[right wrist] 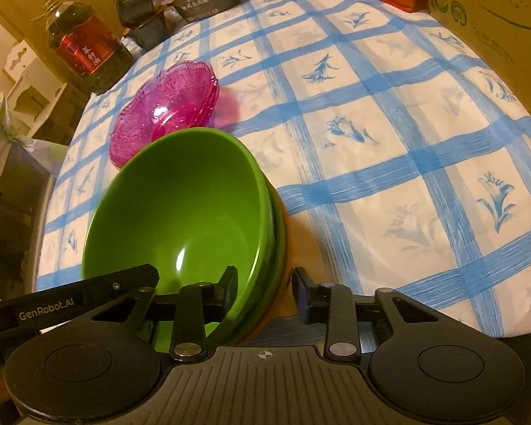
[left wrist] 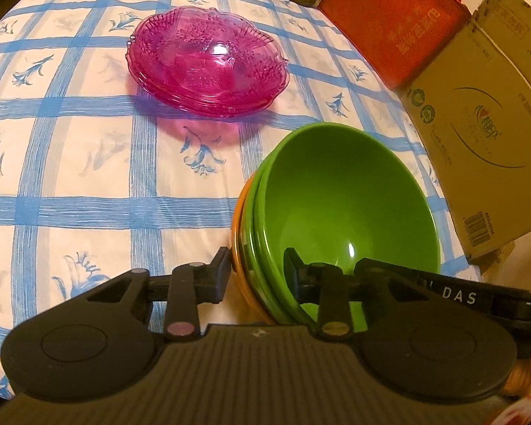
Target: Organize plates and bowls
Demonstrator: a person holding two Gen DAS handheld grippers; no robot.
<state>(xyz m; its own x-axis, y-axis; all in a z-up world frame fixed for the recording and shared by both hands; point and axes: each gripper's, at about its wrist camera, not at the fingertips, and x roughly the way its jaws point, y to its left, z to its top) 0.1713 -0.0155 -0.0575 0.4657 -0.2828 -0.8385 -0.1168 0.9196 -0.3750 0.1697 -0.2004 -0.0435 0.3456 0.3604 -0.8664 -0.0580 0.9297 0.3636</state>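
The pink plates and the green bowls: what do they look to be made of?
Pink plates: clear tinted glass or hard plastic; light passes through, a relief pattern is pressed in, and the shadow on the cloth is pink.
Green bowls: opaque and glossy with a bright highlight inside, probably melamine or glazed ceramic.
Orange bowl under them: same smooth look, only its rim shows.

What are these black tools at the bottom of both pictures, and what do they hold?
No robot here: a person holds a two-finger gripper in each hand, and each picture comes from a camera on one gripper, looking along its fingers. The left gripper and the right gripper each clamp the rim of one stack of bowls, green ones nested in an orange one. On the blue-checked tablecloth also lie stacked pink glass plates. A cardboard box and a red bag stand behind.
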